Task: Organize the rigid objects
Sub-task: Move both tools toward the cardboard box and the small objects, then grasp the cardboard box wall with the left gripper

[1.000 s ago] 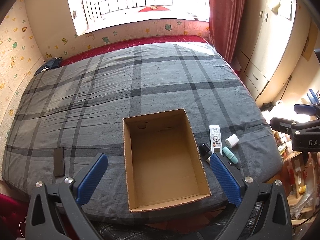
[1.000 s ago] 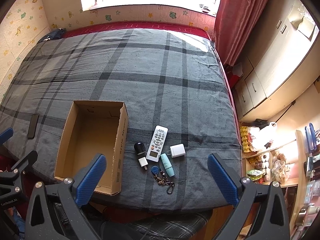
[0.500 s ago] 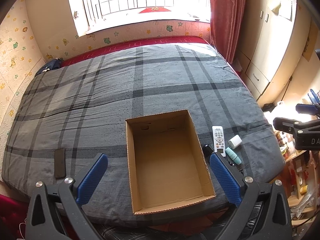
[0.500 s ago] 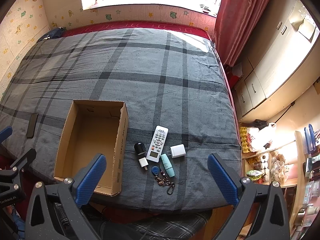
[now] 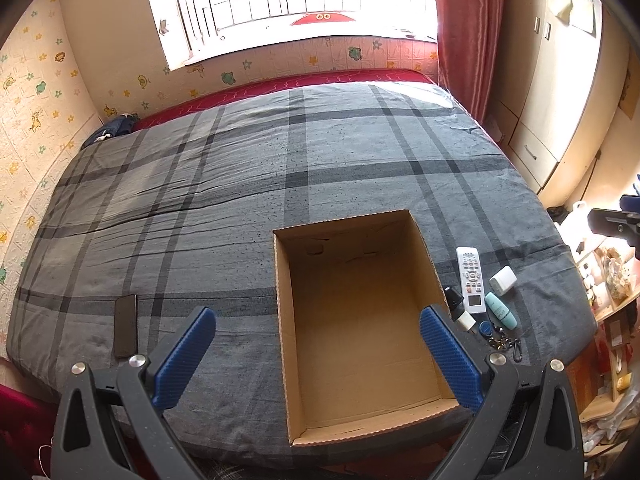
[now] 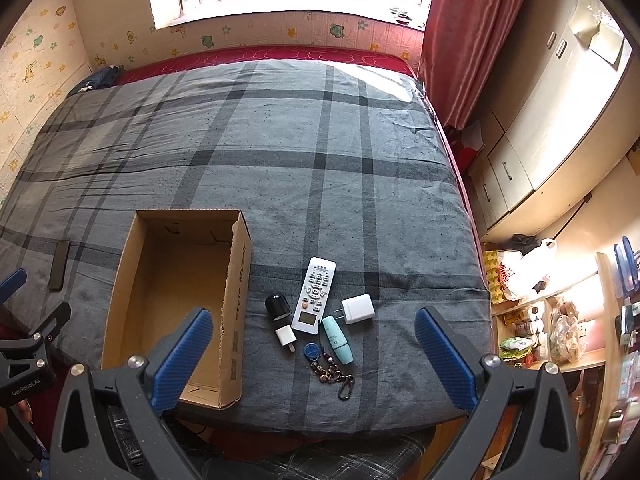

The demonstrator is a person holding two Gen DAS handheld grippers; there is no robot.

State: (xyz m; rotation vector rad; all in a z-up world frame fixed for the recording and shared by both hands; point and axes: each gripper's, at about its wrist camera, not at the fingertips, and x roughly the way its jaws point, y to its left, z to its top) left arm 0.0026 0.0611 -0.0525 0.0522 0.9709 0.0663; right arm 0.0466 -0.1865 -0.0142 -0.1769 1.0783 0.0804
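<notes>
An empty open cardboard box point(image 5: 352, 312) point(image 6: 176, 292) lies on the grey plaid bed near its front edge. Just right of it lie a white remote point(image 6: 314, 295) point(image 5: 470, 279), a white charger point(image 6: 359, 308) point(image 5: 503, 280), a mint tube point(image 6: 338, 339) point(image 5: 500, 310), a black cylinder point(image 6: 277, 307), a small white plug point(image 6: 286, 336) and a blue-tagged keyring point(image 6: 326, 368). My left gripper point(image 5: 318, 334) hangs open above the box's near end. My right gripper point(image 6: 314, 338) is open above the small items, holding nothing.
A dark phone point(image 5: 125, 325) point(image 6: 59, 265) lies on the bed left of the box. White cabinets point(image 6: 532, 152) and a red curtain point(image 6: 460, 40) stand right of the bed. A cluttered shelf point(image 6: 560, 328) is at the lower right. The window wall is behind.
The left wrist view has drifted slightly left and closer, so the box and small items sit further right in it. The right gripper has barely moved. Both stay open.
</notes>
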